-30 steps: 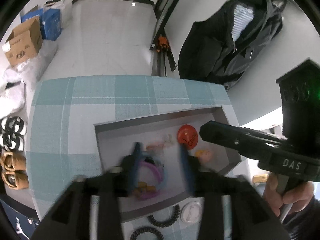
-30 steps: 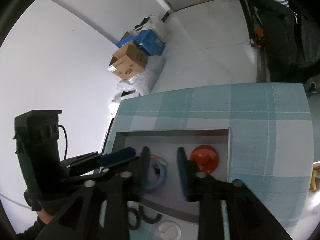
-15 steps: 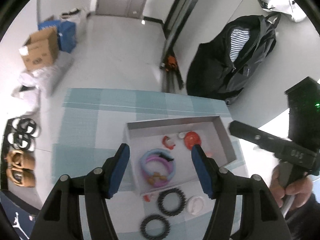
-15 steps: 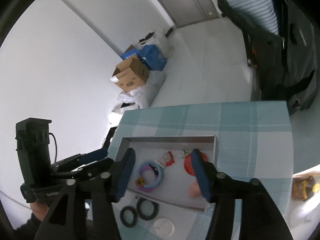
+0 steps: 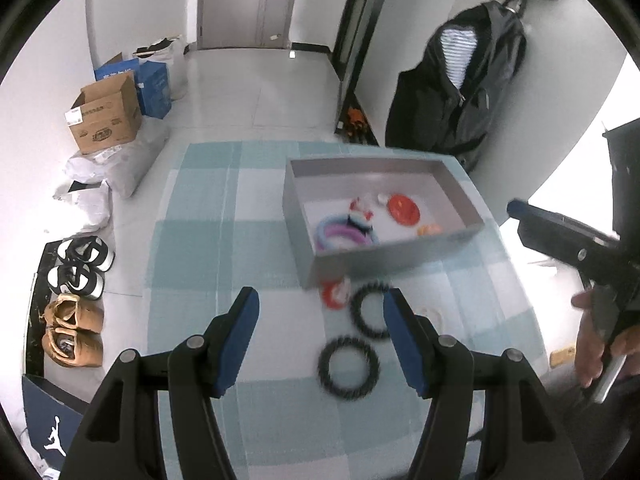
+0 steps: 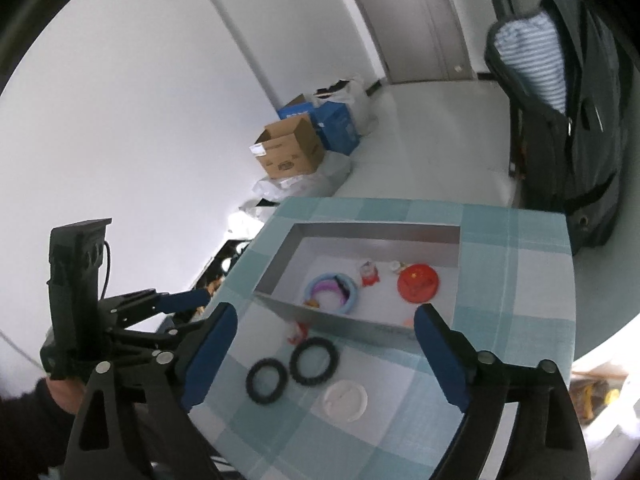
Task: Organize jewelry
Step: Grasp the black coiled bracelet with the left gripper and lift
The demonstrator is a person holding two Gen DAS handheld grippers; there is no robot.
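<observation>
Here both grippers hang above the desk (image 5: 192,216), which wears a teal-and-white checked cloth, and neither has anything in its grasp. The left gripper (image 5: 320,340) has its blue-padded jaws standing well apart, having just been opening, with only cloth and the edges of two black rings showing between them. The right gripper (image 6: 324,356) has its jaws spread very wide — they too have just been opening — and nothing is pinched between the pads. The grey tray (image 5: 296,216) sits on the far right part of the desk. Inside it lie a pink-and-blue bangle (image 5: 344,236), a small red-and-white trinket (image 5: 360,210) just beyond it, a red disc (image 5: 403,209) to the right, and a small orange piece (image 5: 429,230) near the front wall. Outside the tray, on the cloth just before its near wall, rest a red-and-white clip (image 5: 334,294), two black beaded bracelets (image 6: 290,372) side by side and nearly touching, and a white round lid (image 6: 345,400) near them. The person's hand (image 5: 596,344) grips the right gripper's handle at the edge of the left wrist view. Beyond the desk the floor holds a cardboard box (image 5: 106,118) and several pairs of shoes (image 5: 76,300), and a dark jacket (image 5: 456,88) hangs by the wall.
</observation>
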